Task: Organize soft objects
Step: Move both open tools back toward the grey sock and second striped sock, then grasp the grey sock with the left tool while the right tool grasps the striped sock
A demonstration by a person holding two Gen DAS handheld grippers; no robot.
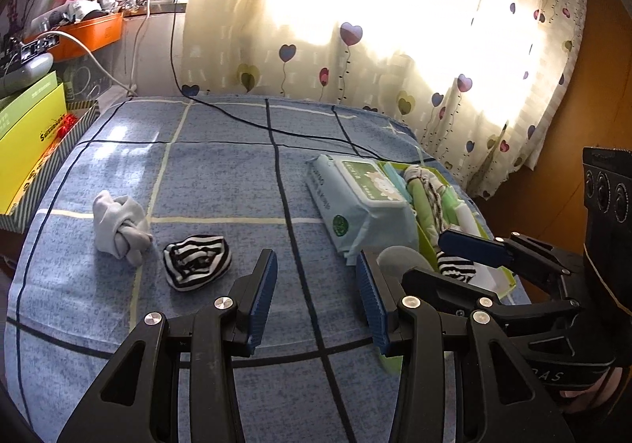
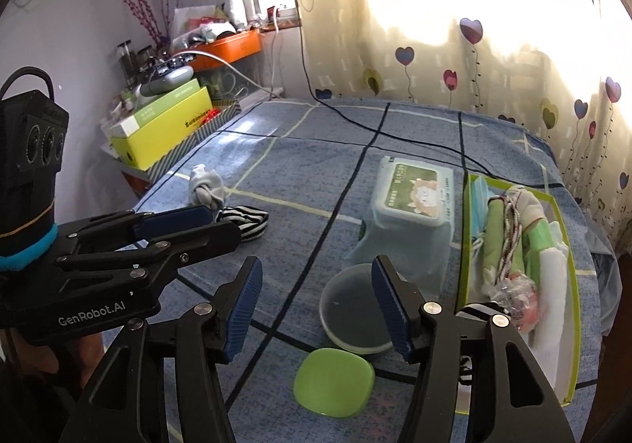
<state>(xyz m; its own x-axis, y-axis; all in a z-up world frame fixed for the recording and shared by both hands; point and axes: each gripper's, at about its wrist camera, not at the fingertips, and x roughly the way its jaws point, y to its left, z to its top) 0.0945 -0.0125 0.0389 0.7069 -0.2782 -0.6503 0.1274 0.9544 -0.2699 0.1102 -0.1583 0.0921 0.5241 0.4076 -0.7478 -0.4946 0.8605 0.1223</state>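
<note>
I've got both grippers over the blue checked bedspread (image 1: 221, 174). Left gripper (image 1: 316, 296): jaws apart, nothing btwn the pads, only bedspread below. Right gripper (image 2: 316, 308): jaws also apart and empty, hanging above a shallow clear dish (image 2: 347, 308) w/ a green lid (image 2: 333, 381) lying flat just in front of it.

Soft stuff still loose: a knotted grey sock bundle (image 1: 118, 223) on the left side of the bed, long axis running roughly near-to-far w/ the knot toward my side. Just beside it, to the right and apart from it, a striped b/w sock roll (image 1: 197, 261), long axis roughly across the frame.

The green-rimmed tray (image 2: 568, 245) sits at the right edge, long axis near-to-far, packed w/ folded cloths lying lengthwise. A wet-wipes pack (image 2: 410, 190) is right beside it on the left; can't tell if touching.
</note>
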